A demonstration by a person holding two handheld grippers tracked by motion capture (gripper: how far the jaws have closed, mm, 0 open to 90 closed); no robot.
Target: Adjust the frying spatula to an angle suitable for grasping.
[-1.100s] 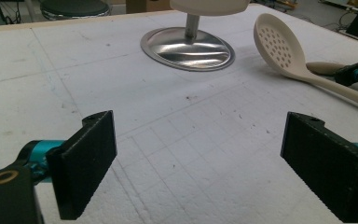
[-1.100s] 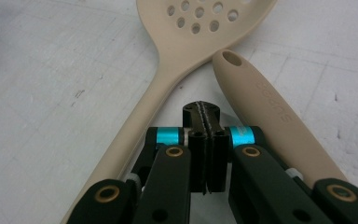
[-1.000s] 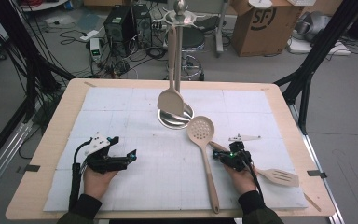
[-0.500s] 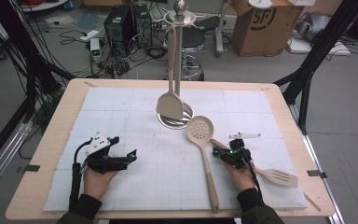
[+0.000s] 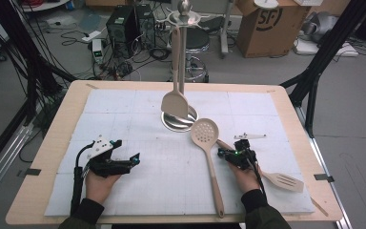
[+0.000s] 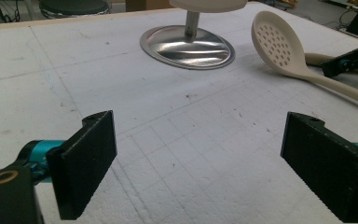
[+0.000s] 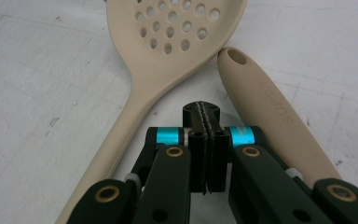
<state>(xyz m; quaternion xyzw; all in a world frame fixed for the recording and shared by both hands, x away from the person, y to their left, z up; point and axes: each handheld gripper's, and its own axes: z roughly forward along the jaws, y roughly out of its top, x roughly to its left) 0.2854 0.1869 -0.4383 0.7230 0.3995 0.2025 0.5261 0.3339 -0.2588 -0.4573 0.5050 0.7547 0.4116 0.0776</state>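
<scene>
Item one, left gripper (image 5: 124, 163): resting on the white foam mat (image 5: 138, 124) at the near left of the table (image 5: 52, 143), a hand (image 5: 97, 183) holding it from behind; in the left gripper view its two black pads (image 6: 86, 161) are standing wide apart with nothing but bare mat between them. Item two, metal stand (image 5: 181, 62): rising from a round shiny base (image 5: 178, 119) at the far middle of the mat, with a pale spatula (image 5: 174, 98) hanging from its top, blade down over the base. Item three, perforated spoon (image 5: 206, 143): lying flat on the mat right of centre, bowl towards the stand, handle running towards the near edge. Item four, right gripper (image 5: 231, 153): sitting just right of the spoon's handle, jaws pressed fully together and gripping nothing; in the right gripper view the closed tips (image 7: 204, 116) are lying in the gap between the spoon's neck (image 7: 140, 93) and a second beige handle (image 7: 270, 112). Item five, slotted turner (image 5: 286, 180): lying at the near right, its handle passing beneath the right hand (image 5: 245, 174).
</scene>
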